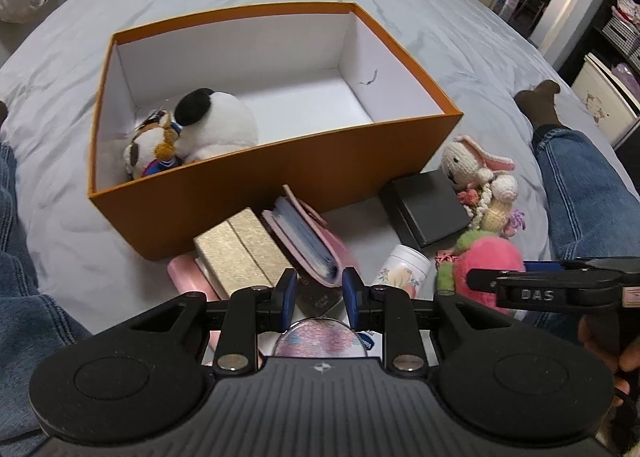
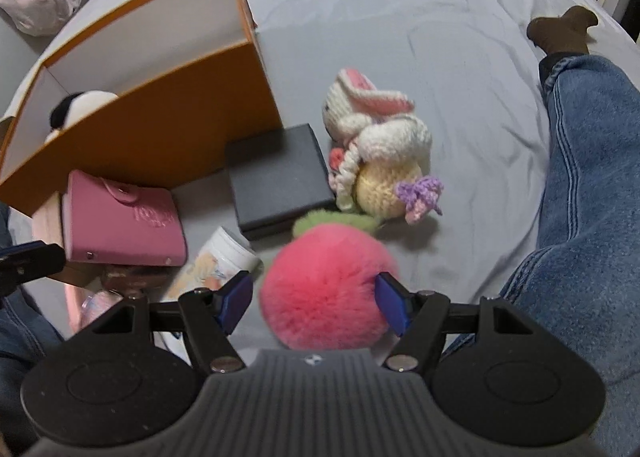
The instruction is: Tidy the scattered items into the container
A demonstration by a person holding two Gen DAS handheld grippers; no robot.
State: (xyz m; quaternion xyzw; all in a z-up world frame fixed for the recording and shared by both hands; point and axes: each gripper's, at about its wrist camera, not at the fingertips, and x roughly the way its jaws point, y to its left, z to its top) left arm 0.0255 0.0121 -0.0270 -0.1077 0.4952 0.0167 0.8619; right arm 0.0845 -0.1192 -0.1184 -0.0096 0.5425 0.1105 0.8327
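box (image 1: 240, 193): orange card, white inside, on my bed sheet
pompom (image 2: 326, 289): pink fluff ball (green tuft), beside box
right gripper (image 2: 316, 299): I see jaws apart, straddling pompom
left gripper (image 1: 320, 297): narrow gap, holding nothing

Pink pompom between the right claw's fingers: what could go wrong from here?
1. The right claw straddles the pink pompom, a soft ball of fur; it may pinch only fur and slip on lifting.
2. The white bottle lies right beside the left finger and could get knocked.
3. The left claw hovers close by over the pink wallet; the two claws could collide.
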